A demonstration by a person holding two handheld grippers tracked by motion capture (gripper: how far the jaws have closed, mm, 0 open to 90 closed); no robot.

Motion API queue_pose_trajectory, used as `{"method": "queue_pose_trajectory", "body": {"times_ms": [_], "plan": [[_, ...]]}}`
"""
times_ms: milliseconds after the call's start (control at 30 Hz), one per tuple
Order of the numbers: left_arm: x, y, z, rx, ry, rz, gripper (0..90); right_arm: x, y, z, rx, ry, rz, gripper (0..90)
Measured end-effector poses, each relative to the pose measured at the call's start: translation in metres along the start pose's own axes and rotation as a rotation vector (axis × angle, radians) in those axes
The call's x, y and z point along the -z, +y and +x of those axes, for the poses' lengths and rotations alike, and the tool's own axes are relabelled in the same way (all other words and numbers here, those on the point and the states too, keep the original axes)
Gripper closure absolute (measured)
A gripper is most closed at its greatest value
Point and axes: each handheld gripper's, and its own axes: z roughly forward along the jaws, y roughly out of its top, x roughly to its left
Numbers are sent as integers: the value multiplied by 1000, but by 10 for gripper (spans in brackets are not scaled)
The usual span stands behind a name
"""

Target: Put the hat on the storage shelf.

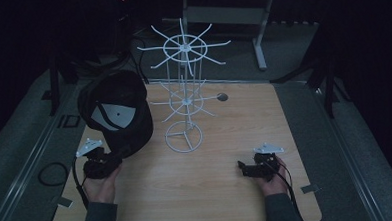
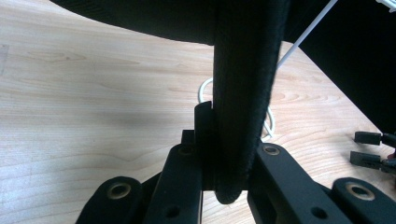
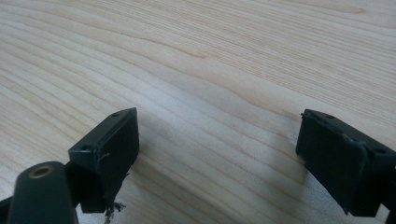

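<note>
I am clamping my left gripper (image 1: 107,159) on the brim of the black cap (image 1: 119,111), holding it up near the table's (image 1: 228,199) left edge, just beside the white wire rack (image 1: 183,98). My right gripper (image 1: 244,167) is resting with jaws wide apart near the right edge. Next, I judge, I need to lift the cap onto a rack arm.

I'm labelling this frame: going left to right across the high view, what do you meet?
Left gripper clamped on the black cap → white wire rack → right gripper, jaws open over the table.
</note>
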Motion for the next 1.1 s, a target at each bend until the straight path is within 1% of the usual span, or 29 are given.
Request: {"method": "queue_pose_trajectory", "body": {"times_ms": [433, 833, 1100], "plan": [[4, 4, -4, -12, 6, -4, 863, 0, 0, 0, 0, 0, -1, 130], [8, 8, -8, -42, 11, 1, 862, 0, 0, 0, 1, -1, -1, 130], [9, 11, -11, -53, 13, 2, 862, 0, 0, 0, 2, -1, -2, 130]]}}
